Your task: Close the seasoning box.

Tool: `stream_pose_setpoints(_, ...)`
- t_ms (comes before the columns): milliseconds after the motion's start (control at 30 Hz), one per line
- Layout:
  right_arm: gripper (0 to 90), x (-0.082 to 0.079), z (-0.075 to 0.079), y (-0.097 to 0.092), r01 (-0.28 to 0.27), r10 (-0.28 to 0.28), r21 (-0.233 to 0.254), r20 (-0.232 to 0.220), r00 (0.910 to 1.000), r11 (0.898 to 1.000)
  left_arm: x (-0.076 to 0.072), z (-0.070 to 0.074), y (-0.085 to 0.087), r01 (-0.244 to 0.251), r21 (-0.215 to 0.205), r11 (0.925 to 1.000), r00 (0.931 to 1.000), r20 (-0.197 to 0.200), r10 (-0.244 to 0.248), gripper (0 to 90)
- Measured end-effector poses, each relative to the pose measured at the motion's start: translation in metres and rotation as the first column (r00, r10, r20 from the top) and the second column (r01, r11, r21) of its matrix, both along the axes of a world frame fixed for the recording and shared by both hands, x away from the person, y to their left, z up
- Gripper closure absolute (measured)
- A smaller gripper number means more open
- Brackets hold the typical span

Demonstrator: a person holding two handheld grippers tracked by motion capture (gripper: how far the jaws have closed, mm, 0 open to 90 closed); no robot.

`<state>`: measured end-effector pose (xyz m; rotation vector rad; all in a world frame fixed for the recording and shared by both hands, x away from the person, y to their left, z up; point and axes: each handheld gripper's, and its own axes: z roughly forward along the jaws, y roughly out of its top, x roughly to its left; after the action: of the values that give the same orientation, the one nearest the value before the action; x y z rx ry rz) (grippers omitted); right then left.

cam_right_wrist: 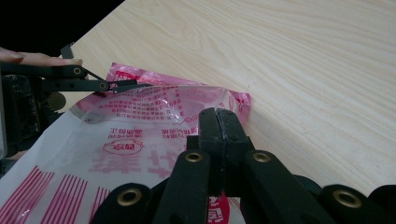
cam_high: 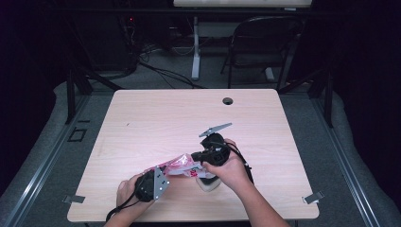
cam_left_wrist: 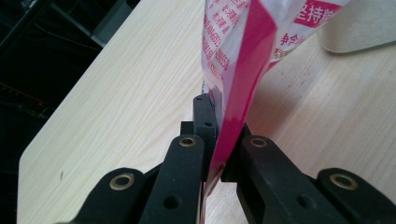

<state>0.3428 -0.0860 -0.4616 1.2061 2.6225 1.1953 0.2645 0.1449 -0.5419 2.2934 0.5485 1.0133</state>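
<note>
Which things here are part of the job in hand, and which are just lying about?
In the job:
- pink-and-white plastic bag
- left gripper, shut on the bag's edge
- right gripper, shut on the bag

Lying about:
- beige object on the table
- folding chair behind

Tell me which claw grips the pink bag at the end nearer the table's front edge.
The left claw, clamped on the pink bag nearer the front edge; the right claw grips farther back.

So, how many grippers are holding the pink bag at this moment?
2. The left gripper is shut on the pink bag at its near-left end; the right gripper is shut on its right part.
</note>
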Motion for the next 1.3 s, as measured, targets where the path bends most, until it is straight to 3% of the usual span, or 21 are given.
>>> stream_pose_setpoints(167, 87.3, 0.001, 0.000, 0.000, 0.004, -0.004, 0.019, 0.000, 1.0000, 1.000, 0.001, -0.003, 0.001, -0.003, -0.015, 0.9999, 0.9998, -0.020, 0.003, 89.2)
stream_pose_setpoints(533, 70.9, -0.002, 0.009, -0.006, 0.050, -0.053, 0.054, 0.068, 0.9963, 0.997, 0.002, -0.004, 0.005, -0.006, -0.055, 0.9985, 0.9992, -0.039, 0.003, 89.1)
stream_pose_setpoints(833, 68.8, -0.004, 0.016, -0.014, 0.067, -0.075, 0.098, 0.088, 0.9932, 0.993, 0.005, -0.004, 0.009, -0.018, -0.103, 0.9945, 0.9970, -0.077, 0.010, 89.1)
stream_pose_setpoints(1033, 67.1, -0.004, 0.019, -0.021, 0.078, -0.090, 0.121, 0.097, 0.9912, 0.990, 0.008, -0.005, 0.013, -0.038, -0.155, 0.9871, 0.9914, -0.130, 0.018, 89.1)
stream_pose_setpoints(1300, 67.0, -0.005, 0.022, -0.029, 0.091, -0.106, 0.145, 0.100, 0.9893, 0.985, 0.015, -0.005, 0.020, -0.079, -0.232, 0.9696, 0.9798, -0.197, 0.032, 89.0)
